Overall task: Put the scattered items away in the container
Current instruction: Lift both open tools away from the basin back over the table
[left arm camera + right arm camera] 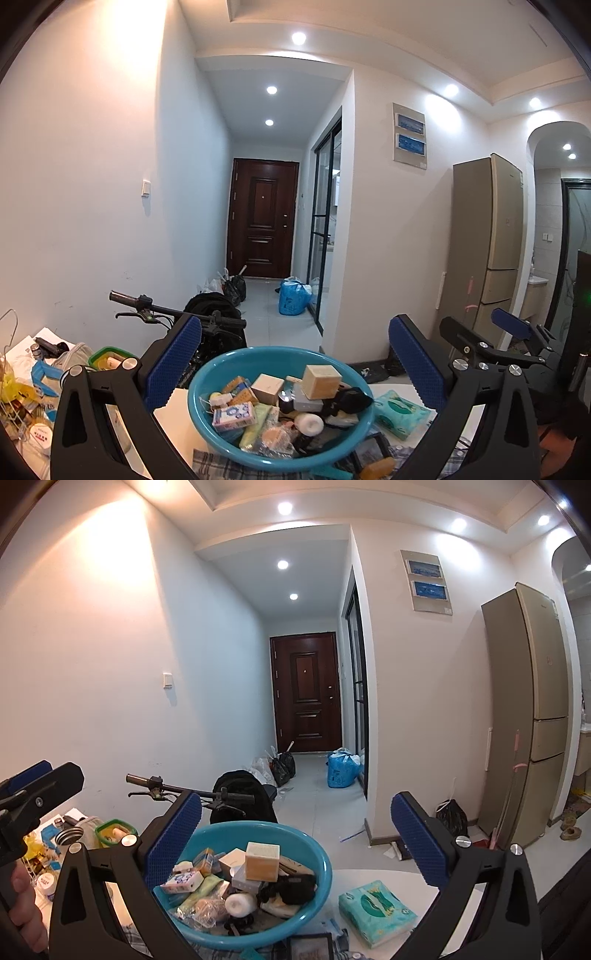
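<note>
Teal basin point(207, 417), lower centre on the tabletop point(369, 877), already heaped with items; tissue pack point(376, 912) lies outside, lower right. Left tongs point(291, 363) and right tongs point(295, 840) gape wide, empty.

The left gripper point(295, 373) is wide open and holds nothing. The right gripper point(295, 849) is wide open too, and empty. Both are held up and point forward, side by side. A hand point(24, 912), probably the left one, grips the handle.
</note>
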Demonstrator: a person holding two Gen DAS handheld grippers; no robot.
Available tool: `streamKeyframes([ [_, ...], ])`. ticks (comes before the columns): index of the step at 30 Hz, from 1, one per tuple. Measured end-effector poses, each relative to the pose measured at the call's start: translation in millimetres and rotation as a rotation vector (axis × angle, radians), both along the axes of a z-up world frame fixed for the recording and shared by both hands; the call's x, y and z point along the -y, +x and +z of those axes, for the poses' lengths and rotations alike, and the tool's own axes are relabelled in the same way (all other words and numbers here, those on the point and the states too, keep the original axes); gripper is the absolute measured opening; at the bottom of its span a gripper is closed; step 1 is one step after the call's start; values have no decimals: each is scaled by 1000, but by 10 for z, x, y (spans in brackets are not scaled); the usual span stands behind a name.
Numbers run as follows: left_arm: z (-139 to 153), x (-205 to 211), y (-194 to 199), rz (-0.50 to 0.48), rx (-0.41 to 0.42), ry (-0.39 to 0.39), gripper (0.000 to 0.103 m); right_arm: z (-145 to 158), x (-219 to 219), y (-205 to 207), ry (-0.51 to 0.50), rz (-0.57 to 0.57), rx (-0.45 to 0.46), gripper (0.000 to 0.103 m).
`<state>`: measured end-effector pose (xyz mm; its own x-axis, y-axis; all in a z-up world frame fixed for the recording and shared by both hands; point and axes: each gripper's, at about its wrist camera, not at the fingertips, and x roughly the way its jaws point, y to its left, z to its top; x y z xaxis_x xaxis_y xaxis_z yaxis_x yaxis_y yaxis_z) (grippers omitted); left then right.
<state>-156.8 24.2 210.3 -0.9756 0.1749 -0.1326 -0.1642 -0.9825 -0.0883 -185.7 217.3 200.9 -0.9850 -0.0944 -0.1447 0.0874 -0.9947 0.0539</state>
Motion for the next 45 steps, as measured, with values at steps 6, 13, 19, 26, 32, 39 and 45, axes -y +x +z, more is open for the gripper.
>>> streamKeyframes([
  [6, -68, -84, 213, -17, 3, -1, 103, -75, -56, 220, -7, -21, 21, 102],
  [13, -236, -336, 360, -49, 57, -56, 103, -278, -176, 448, -21, -42, 63, 102],
  [19, -351, -489, 460, -87, 94, -82, 103, -474, -310, 544, -50, -69, 106, 102],
  [26, -466, -487, 420, -94, 158, -8, 103, -601, -372, 528, -45, -96, 116, 102],
  [32, -570, -549, 431, -60, 156, -69, 103, -750, -459, 458, -73, -99, 152, 102],
  [39, -747, -497, 337, -50, 215, -37, 103, -842, -464, 431, -68, -93, 177, 102],
  [45, -849, -534, 310, -46, 229, -65, 103, -916, -420, 447, -60, -80, 196, 102],
])
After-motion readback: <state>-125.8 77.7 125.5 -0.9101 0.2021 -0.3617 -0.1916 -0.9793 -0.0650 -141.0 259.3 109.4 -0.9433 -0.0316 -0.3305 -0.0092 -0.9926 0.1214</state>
